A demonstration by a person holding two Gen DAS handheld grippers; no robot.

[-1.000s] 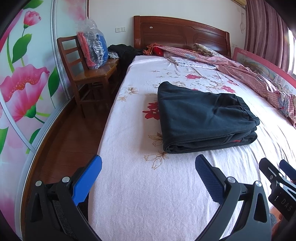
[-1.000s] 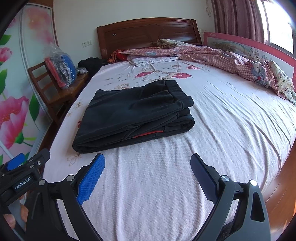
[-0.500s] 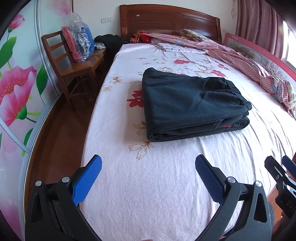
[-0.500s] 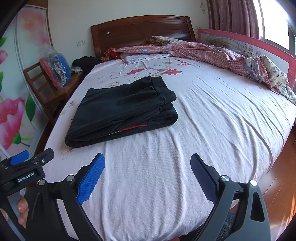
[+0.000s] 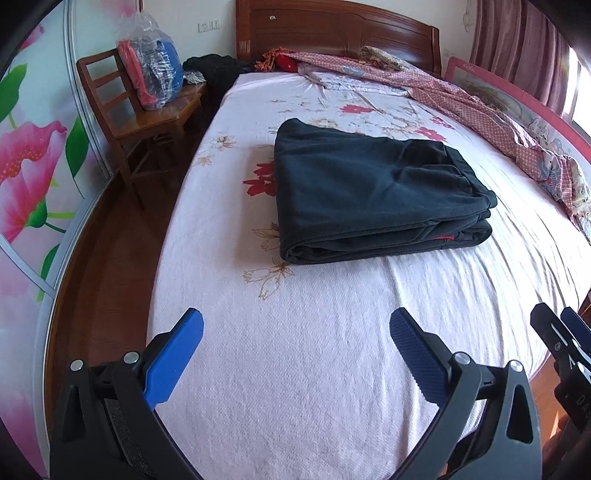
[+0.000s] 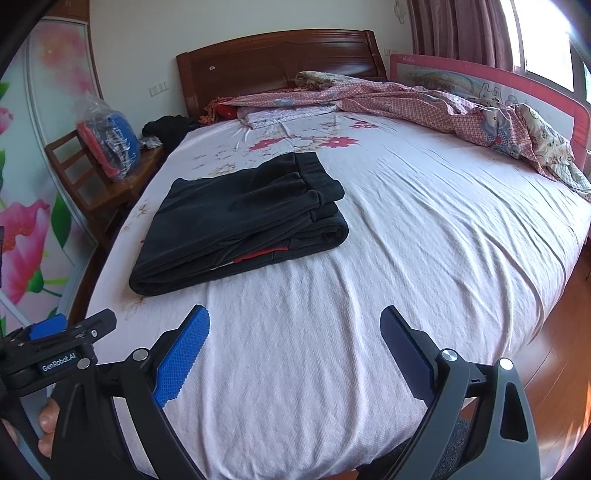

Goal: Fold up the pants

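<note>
The dark pants (image 5: 373, 192) lie folded into a thick rectangle on the pale flowered sheet (image 5: 295, 350), with a red label showing at the near edge (image 6: 258, 254). In the right wrist view the pants (image 6: 240, 218) sit left of centre. My left gripper (image 5: 295, 332) hovers open over the foot of the bed, well short of the pants, with nothing between its blue pads. My right gripper (image 6: 295, 328) is open too, empty, and equally far back. The left gripper's tip (image 6: 55, 332) appears at the lower left of the right wrist view.
A wooden chair (image 5: 140, 122) with a plastic-wrapped bundle (image 5: 151, 74) stands left of the bed. A crumpled pink quilt (image 6: 461, 110) lies along the far right side beside a pink bed rail (image 6: 480, 81). Wooden headboard (image 5: 332, 33) behind. Wood floor (image 6: 554, 369) lies right of the bed.
Both grippers have drawn back from the folded pants toward the foot of the bed and risen a little. The pants have not moved.
</note>
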